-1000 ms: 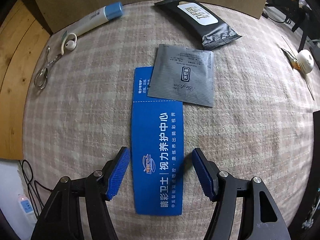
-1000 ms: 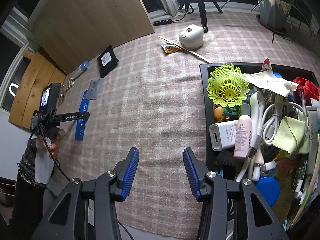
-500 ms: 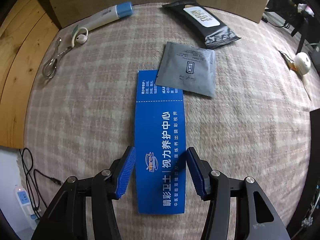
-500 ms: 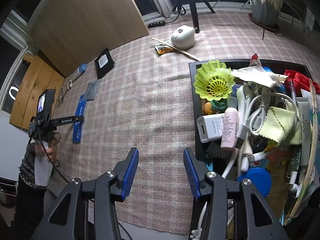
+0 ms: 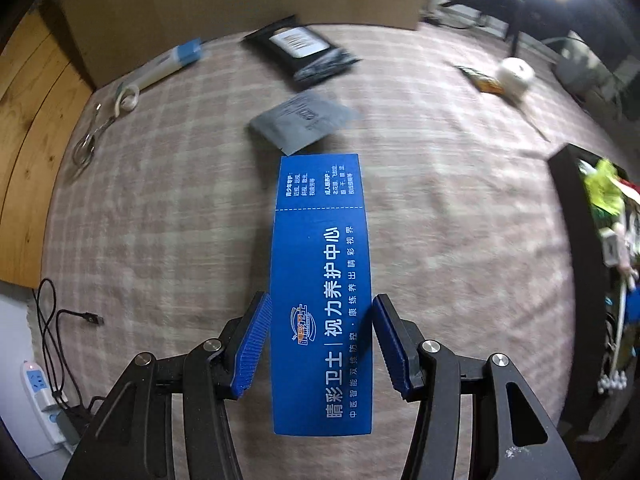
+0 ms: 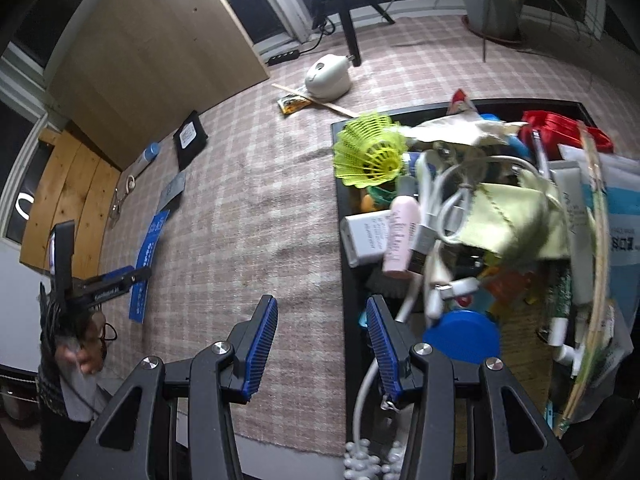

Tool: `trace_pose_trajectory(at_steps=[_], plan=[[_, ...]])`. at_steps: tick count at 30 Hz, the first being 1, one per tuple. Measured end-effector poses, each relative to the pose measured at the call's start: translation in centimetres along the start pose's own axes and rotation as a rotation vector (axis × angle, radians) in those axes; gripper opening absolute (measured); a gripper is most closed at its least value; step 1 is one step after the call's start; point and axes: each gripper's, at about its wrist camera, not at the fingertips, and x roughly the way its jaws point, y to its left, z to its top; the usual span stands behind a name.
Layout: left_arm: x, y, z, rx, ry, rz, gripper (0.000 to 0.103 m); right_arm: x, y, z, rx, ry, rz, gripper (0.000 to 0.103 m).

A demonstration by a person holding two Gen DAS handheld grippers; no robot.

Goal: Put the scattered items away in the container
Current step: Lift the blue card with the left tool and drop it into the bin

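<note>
My left gripper is shut on a long blue card with white Chinese print and holds it lifted off the checked rug; the pads press its two long edges. In the right wrist view the card shows tilted in the left gripper. The black container, full of mixed items, stands at the right; its edge shows in the left wrist view. My right gripper is open and empty over the container's left rim.
On the rug lie a grey sachet, a black wipes pack, a white-and-blue tube, a keyring and a white device beside a snack wrapper. A power strip and cables lie lower left.
My left gripper closed on the blue card and lifted it off the rug, away from the grey sachet, and swung right. My right gripper moved right, over the container's rim.
</note>
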Motion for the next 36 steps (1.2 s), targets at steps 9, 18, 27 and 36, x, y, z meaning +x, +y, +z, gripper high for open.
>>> trace_pose_trajectory(at_steps=[9,18,27,36], plan=[[-2.6,-7.5,1.6,0.175,-0.062,-0.047,0.056,-3.3,-3.8,-1.7,0.081,-0.059,-0.018,0.043],[-4.9,-21.0,3.3,0.392,-0.108,-0.145,0.056,-6.9,-9.2,-5.4,0.201,-0.110,-0.105,0.043],[-5.8,-34.1,4.1,0.530,-0.108,-0.231,0.056,-8.9,-14.0,-8.0,0.292,-0.126,-0.199,0.043],[-5.7,-38.9,3.1,0.574,-0.094,-0.265,0.057,-9.8,-15.9,-9.4,0.327,-0.142,-0.282,0.043]])
